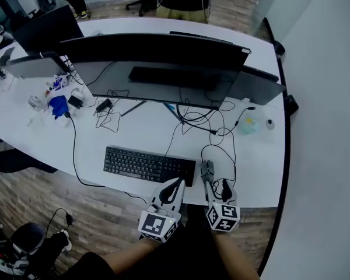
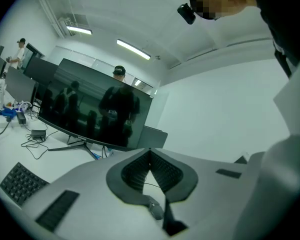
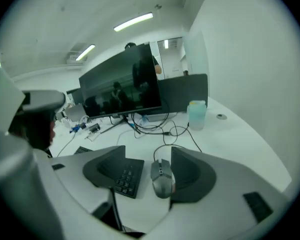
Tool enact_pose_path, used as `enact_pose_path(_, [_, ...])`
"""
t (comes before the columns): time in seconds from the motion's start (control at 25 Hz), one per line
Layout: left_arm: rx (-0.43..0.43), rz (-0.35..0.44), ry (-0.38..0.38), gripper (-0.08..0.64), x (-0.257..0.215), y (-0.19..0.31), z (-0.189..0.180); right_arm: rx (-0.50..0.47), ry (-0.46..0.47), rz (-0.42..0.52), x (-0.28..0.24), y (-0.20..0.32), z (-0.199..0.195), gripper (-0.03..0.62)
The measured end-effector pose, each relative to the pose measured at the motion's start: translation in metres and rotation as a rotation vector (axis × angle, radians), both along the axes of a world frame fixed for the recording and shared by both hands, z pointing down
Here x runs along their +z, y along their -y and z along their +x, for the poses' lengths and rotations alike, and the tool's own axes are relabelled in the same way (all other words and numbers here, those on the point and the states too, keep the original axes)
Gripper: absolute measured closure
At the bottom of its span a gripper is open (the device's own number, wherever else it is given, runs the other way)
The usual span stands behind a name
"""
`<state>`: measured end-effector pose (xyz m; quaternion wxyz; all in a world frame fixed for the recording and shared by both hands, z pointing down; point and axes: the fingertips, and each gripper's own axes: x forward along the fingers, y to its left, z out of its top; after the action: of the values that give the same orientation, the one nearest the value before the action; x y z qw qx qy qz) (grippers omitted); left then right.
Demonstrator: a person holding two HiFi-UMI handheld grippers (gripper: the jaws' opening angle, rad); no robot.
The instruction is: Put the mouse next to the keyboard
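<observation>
Fingers [image 3: 190,176] of the right gripper [image 3: 148,149] stand wide apart. They are pale grey plastic shells with dark, matte inner pads, curved like an open bowl. Between them, on the table [image 3: 230,134], lies the mouse [image 3: 162,178], close against the right-hand pad. Whether it touches that pad I cannot tell, and the left-hand pad is well clear of it. The left gripper [image 2: 150,153] has its fingers [image 2: 134,171] closed tip to tip on nothing, their black pads finely ribbed and meeting in a narrow point.

The table is smooth and white, with a curved right edge. The keyboard [image 1: 149,165] is a flat black slab with low keys, lying near the front edge, and its right end shows between the right gripper's fingers. A wide black monitor [image 1: 154,69] with a glossy screen stands farther back, with thin black cables [image 1: 213,124] looping beneath it.

The mouse is grey with a dull sheen, long and tapered. It has a dark strip and a wheel down its middle, and a thin black cord runs from its far end. It sits just right of the keyboard's right end, not touching it.
</observation>
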<state>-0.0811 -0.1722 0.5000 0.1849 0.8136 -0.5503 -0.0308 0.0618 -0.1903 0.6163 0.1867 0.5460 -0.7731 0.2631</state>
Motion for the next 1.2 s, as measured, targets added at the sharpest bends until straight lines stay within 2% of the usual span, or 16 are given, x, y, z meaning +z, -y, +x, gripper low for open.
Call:
enact_pose_path(0.12, [0.031,0.024,-0.014,0.548,-0.01,-0.02,0.012,-0.014,0.053,0.088,-0.049,-0.027,-0.002,0.363])
enact_pose_path(0.2, [0.043,0.044,-0.021,0.548,-0.018,-0.034,0.018,-0.038,0.074,0.139,-0.076,-0.046,-0.003,0.443])
enact_pose_path(0.24, [0.046,0.054,-0.021,0.548,-0.021,-0.04,0.021,-0.056,0.085,0.166,-0.088,-0.054,-0.003,0.511])
enact_pose_path(0.28, [0.047,0.063,-0.019,0.548,-0.023,-0.047,0.024,-0.072,0.099,0.193,-0.099,-0.062,-0.004,0.553])
enact_pose_path(0.64, [0.034,0.118,0.022,0.548,-0.054,-0.129,0.081,-0.167,0.132,0.381,-0.168,-0.143,0.017,0.572])
enact_pose_path(0.72, [0.026,0.103,0.004,0.548,-0.064,-0.15,0.099,-0.171,0.143,0.406,-0.175,-0.163,0.026,0.572])
enact_pose_path(0.88, [0.022,0.136,0.058,0.548,-0.079,-0.192,0.132,-0.168,0.135,0.45,-0.186,-0.199,0.047,0.574])
enact_pose_path(1.0, [0.014,0.159,0.051,0.548,-0.079,-0.22,0.144,-0.152,0.144,0.468,-0.189,-0.225,0.062,0.574])
enact_pose_path(1.2, [0.001,0.181,0.088,0.548,-0.085,-0.256,0.153,-0.165,0.123,0.509,-0.2,-0.258,0.073,0.574])
